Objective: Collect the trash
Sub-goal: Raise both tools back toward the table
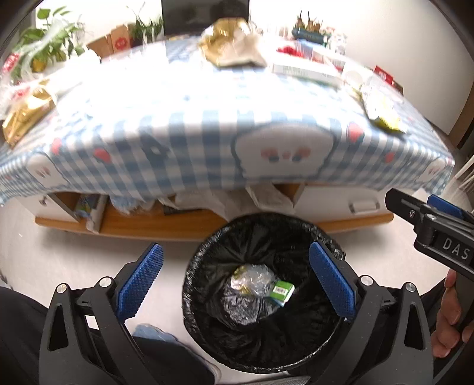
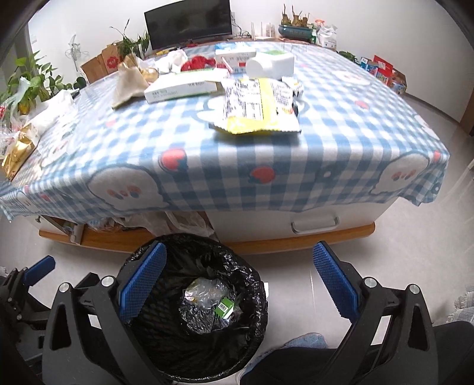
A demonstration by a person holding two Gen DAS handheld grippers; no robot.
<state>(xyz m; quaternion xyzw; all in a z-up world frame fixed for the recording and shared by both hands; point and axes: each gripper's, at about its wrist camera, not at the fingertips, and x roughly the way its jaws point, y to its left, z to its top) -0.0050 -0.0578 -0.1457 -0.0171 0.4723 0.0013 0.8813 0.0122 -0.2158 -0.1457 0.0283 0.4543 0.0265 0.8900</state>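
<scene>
Both wrist cameras look steeply down and forward over a black-lined bin (image 1: pixel 260 293) toward a low table (image 1: pixel 207 124) in a checked cloth. The left view hangs close above the bin; the right view sits a little further right, the bin (image 2: pixel 195 305) left of centre. Bin, table front and a far screen (image 2: pixel 188 23) appear in both

We see a blue checked tablecloth (image 2: pixel 326 154) over a low table (image 2: pixel 296 234), a dark monitor (image 2: pixel 188 23) behind it, leafy potted plants (image 2: pixel 29 80) at the left and a blue planter (image 2: pixel 296 29) at the back
</scene>
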